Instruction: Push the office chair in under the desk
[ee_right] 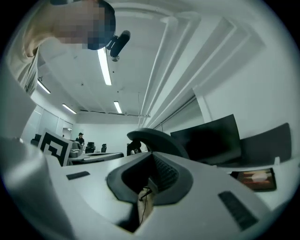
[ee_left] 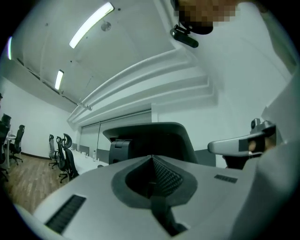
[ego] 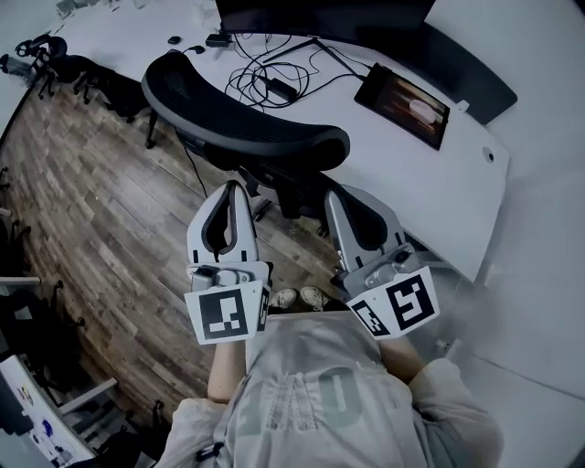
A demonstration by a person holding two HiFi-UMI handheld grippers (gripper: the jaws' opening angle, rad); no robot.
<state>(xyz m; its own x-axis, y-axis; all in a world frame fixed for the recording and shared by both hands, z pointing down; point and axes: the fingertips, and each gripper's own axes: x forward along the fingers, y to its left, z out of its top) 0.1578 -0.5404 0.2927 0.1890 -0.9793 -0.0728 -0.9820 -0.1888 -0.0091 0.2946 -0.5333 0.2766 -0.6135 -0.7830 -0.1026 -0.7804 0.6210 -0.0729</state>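
The black mesh office chair [ego: 247, 119] stands in front of me with its curved backrest along the near edge of the white desk [ego: 480, 187]. My left gripper [ego: 230, 186] and right gripper [ego: 336, 192] are held side by side at my chest, tips pointing toward the chair and short of its backrest. Both are shut with nothing between the jaws. The left gripper view shows the left gripper [ee_left: 152, 157] closed, the chair back [ee_left: 154, 136] just beyond. In the right gripper view, the right gripper [ee_right: 151, 153] is closed below the chair back [ee_right: 157, 138].
On the desk lie a dark monitor [ego: 320, 14], a lit tablet [ego: 409, 105] and tangled cables [ego: 274, 82]. Wooden floor [ego: 101, 201] spreads to the left, with other chairs [ego: 55, 64] at the far left. My shoes [ego: 298, 297] show between the grippers.
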